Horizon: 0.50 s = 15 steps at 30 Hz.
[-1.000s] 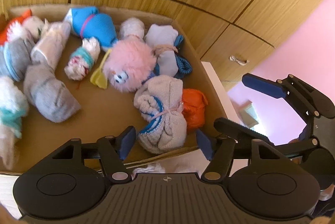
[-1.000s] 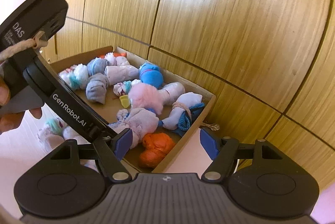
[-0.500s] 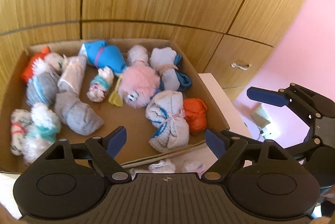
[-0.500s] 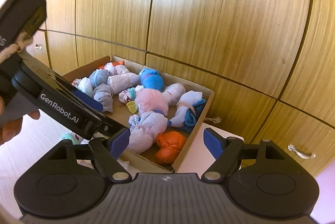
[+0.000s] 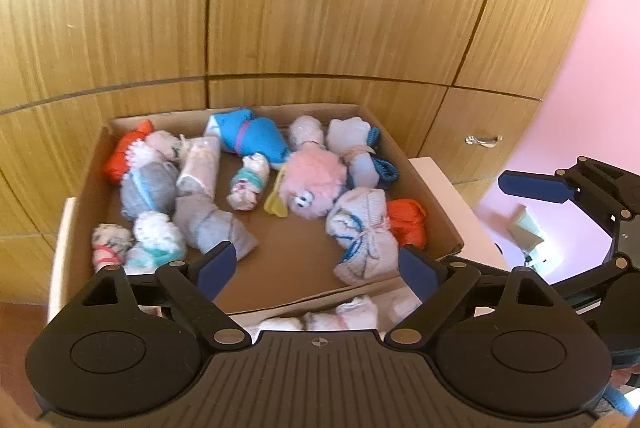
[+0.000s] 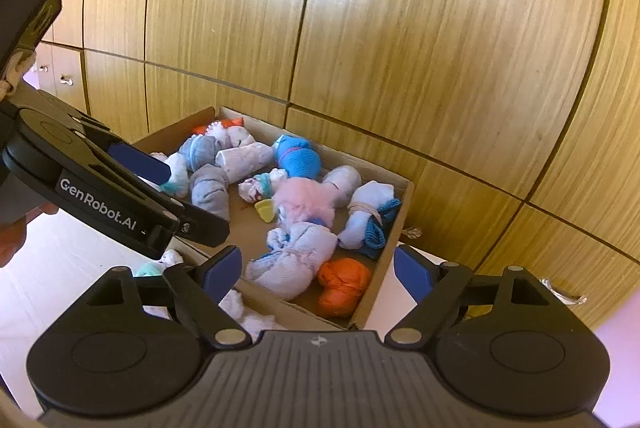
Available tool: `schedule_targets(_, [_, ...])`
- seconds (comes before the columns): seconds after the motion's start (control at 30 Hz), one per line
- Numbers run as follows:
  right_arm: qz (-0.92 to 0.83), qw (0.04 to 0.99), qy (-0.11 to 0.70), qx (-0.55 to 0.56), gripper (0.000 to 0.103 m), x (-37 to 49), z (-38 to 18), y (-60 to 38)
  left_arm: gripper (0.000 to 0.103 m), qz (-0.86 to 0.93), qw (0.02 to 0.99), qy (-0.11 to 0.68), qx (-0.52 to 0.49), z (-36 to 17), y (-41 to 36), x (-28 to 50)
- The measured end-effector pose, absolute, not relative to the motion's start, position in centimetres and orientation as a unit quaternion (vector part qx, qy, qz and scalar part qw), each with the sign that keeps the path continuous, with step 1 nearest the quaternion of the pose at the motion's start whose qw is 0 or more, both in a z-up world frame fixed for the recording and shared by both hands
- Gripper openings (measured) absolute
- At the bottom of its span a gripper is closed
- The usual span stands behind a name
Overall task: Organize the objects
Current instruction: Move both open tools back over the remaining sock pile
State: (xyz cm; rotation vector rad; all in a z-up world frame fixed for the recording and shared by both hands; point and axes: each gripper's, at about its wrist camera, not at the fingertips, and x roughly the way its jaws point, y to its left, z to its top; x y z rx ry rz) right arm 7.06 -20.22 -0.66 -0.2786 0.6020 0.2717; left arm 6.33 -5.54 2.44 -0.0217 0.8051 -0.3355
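Against the wooden cabinet wall: I saw a shallow brown cardboard box sitting on a white surface, its far side close to the panelled wooden doors.
Box contents: rolled and tied sock bundles lay packed in it, mostly along the back and both sides, with bare cardboard floor toward the front middle.
Pink item: a fluffy pink plush with eyes lay near the centre, just beside a bright blue knitted bundle behind it.
Right side of box: a white bundle tied with pink string touched a small orange bundle in the near right corner.
Left side of box: a grey rolled sock lay near a white-and-teal bundle.
Outside the box: a few white sock bundles lay on the surface in front of its near wall.
Left gripper: my view showed its blue-padded jaws opening above the box front, nothing between them.
Right gripper: its jaws were also opening with nothing held, aimed at the box's near right corner.
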Motion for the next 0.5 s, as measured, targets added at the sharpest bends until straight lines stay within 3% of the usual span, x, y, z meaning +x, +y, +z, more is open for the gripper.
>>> schedule_targets(0.5, [0.125,0.941,0.308,-0.066,0.085,5.5,-3.6,-19.5,0.096,-0.140,0.933,0.331,0.036,0.1,-0.7,1.7])
